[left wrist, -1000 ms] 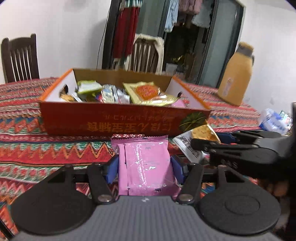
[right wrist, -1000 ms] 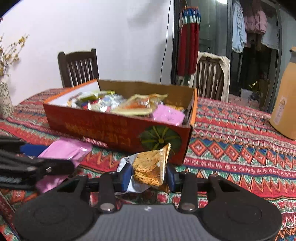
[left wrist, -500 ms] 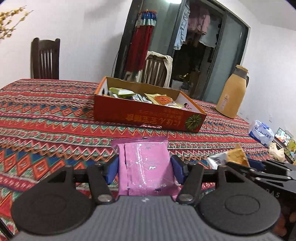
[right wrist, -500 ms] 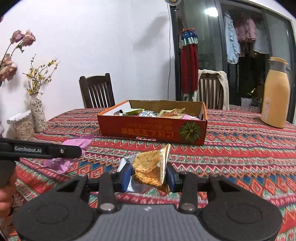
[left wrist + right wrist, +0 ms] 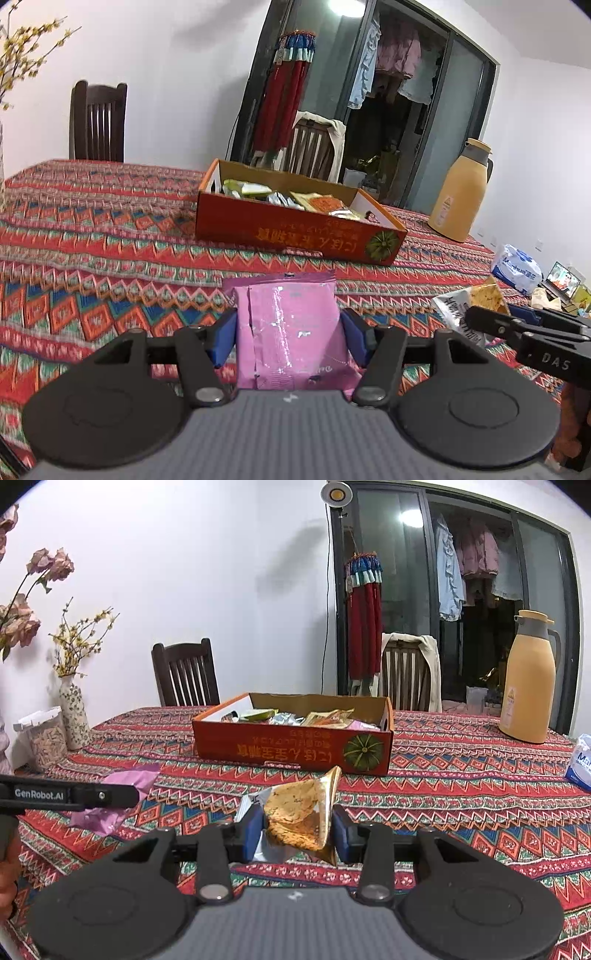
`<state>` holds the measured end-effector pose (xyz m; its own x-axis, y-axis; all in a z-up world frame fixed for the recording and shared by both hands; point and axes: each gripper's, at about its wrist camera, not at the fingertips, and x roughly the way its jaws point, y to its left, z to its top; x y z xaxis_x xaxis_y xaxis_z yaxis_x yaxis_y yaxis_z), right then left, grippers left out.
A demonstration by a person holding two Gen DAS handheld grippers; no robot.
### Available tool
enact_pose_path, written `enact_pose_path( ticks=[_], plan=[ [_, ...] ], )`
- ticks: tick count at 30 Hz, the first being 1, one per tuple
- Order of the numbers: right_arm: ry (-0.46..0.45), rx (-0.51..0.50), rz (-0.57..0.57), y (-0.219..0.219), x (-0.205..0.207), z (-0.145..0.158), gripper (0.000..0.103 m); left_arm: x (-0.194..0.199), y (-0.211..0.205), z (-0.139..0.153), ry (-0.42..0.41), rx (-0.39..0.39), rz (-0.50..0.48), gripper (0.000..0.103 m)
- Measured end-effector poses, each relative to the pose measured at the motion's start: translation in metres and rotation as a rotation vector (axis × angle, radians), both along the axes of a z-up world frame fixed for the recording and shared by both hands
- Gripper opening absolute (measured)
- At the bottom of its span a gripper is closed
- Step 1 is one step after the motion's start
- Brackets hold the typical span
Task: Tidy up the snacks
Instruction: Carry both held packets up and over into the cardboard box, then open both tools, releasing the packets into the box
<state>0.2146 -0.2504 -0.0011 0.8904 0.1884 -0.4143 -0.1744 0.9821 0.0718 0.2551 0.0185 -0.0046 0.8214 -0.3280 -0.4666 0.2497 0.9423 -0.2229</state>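
So, left grip: our left gripper (image 5: 288, 338) pinches the pink pack (image 5: 291, 332) across its width, blue pads (image 5: 221, 338) pressed on both edges

Right grip: our right gripper (image 5: 297, 830) pinches the orange pack (image 5: 301, 818), crumpled and standing on edge between the pads

Box: the box (image 5: 291, 747) sits on the table (image 5: 461, 775) at 12 o'clock from both grippers, well apart from them, already holding several packs

Pink slip: we judge the foil slick and the pack wide and limp, so a fast swing could let it slide out or sag before it reaches the box

Orange slip: we hold it by a crushed fold, so it may twist free or crush its contents if we squeeze more

Clash: the grippers sit close, the right one at 3 o'clock in the left view, so moving both to the box at once could knock them together

Box wall: coming in low, a hanging pack could catch the near wall and shove the box

Overfill: the box looks fairly full, so a dropped pack may slide off the pile

Jug: the jug (image 5: 528, 677) at 2 o'clock is well clear, little risk
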Motion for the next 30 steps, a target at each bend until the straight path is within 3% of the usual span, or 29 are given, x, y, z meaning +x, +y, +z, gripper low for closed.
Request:
enact_pose_path(
  ticks=[4,10,12,18,21,24,26,28,30],
  plan=[
    [-0.037,0.013,0.012,-0.007,0.026,0.016,0.039,0.032,-0.003,0.023,-0.066,0.010,-0.022,0.061],
    [-0.081,0.030,0.047,-0.016,0.124,0.056,0.039,0.145,-0.015,0.061,-0.059,0.004,-0.034,0.061],
    [-0.063,0.058,0.047,-0.021,0.168,0.063,0.039,0.182,-0.021,0.065,-0.039,-0.007,-0.027,0.061],
    [0.067,0.044,-0.122,-0.040,0.315,0.051,0.040,0.292,-0.041,0.059,0.049,-0.036,-0.022,0.061],
    [0.105,0.005,-0.148,-0.040,0.360,0.035,0.044,0.339,-0.052,0.042,0.139,-0.005,-0.013,0.061],
    [0.193,-0.017,-0.131,-0.041,0.391,0.020,0.045,0.365,-0.063,0.028,0.165,0.054,-0.027,0.062],
    [0.226,-0.047,-0.149,-0.044,0.402,0.015,0.053,0.373,-0.069,0.024,0.149,0.076,-0.028,0.073],
    [0.231,-0.022,-0.155,-0.051,0.404,0.012,0.076,0.374,-0.075,0.022,0.122,0.086,-0.054,0.086],
    [0.220,0.037,-0.132,-0.061,0.400,0.011,0.078,0.371,-0.079,0.021,0.099,0.086,-0.070,0.092]
  ],
)
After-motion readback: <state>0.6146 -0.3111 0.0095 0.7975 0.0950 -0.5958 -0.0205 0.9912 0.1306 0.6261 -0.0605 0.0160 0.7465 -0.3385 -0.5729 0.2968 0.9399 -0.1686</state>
